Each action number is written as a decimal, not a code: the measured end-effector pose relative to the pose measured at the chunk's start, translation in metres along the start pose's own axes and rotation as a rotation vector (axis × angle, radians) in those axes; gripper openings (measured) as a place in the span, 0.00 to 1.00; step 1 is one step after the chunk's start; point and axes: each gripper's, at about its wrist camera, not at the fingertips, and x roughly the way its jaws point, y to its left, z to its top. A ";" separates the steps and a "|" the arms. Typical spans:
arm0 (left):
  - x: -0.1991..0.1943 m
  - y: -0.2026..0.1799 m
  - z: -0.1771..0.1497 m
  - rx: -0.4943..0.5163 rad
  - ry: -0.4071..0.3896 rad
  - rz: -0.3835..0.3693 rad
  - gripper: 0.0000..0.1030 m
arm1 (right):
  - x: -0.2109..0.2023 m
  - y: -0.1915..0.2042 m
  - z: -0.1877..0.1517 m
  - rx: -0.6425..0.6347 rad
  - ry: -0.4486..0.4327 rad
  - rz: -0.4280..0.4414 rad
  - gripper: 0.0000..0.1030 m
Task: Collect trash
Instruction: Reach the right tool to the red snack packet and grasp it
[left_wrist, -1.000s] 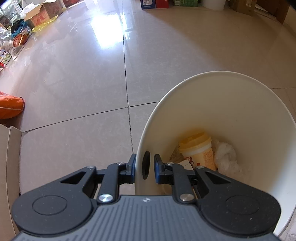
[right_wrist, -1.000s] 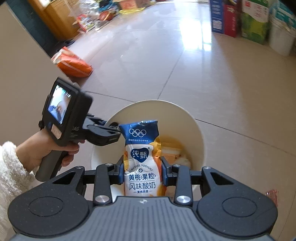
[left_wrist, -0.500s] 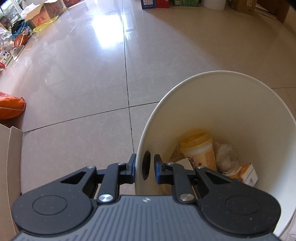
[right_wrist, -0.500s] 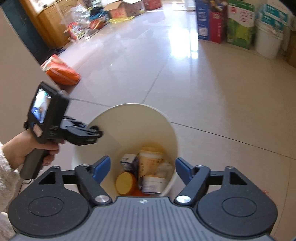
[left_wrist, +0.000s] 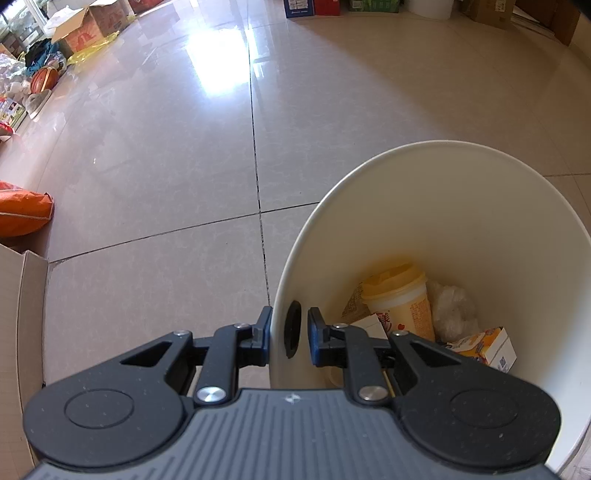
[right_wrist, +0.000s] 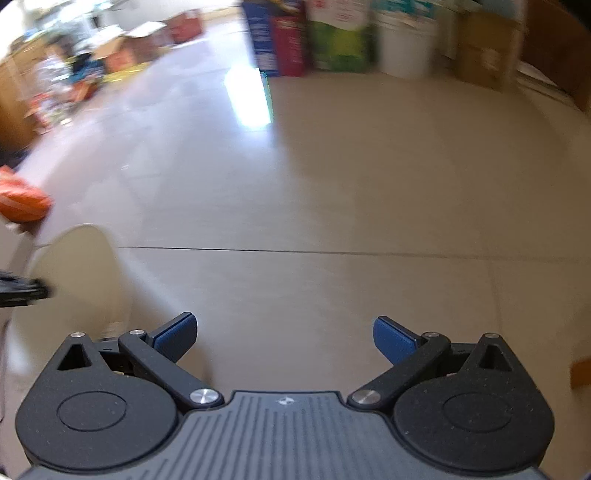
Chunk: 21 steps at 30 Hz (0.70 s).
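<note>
A cream trash bin (left_wrist: 461, 206) fills the right of the left wrist view. My left gripper (left_wrist: 289, 334) is shut on the bin's near rim, one finger outside the wall and one inside. In the bin lie a yellow cup (left_wrist: 400, 301), a crumpled clear plastic wrap (left_wrist: 452, 308) and a small orange-and-white carton (left_wrist: 487, 345). The right wrist view is blurred. There my right gripper (right_wrist: 284, 338) stands wide open and empty over bare floor, with the bin (right_wrist: 79, 273) at its left.
Beige floor tiles (left_wrist: 155, 155) stretch ahead. An orange bag (left_wrist: 20, 216) lies at the left, beside a cardboard box edge (left_wrist: 22, 317). Boxes and clutter (left_wrist: 85, 26) line the far left. Cartons and a white bucket (right_wrist: 404, 40) stand along the far wall.
My right gripper opened and let the yogurt pouch fall into the bin, then swung right, away from the bin. The left gripper kept its hold on the rim.
</note>
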 end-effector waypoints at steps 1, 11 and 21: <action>0.000 0.000 0.000 -0.002 0.001 0.001 0.16 | 0.008 -0.013 -0.003 0.013 0.007 -0.018 1.00; 0.001 0.003 0.001 -0.027 0.008 -0.005 0.16 | 0.096 -0.109 -0.037 0.132 0.086 -0.094 1.00; 0.000 0.005 0.005 -0.039 0.016 -0.004 0.16 | 0.181 -0.181 -0.083 0.492 0.234 -0.183 1.00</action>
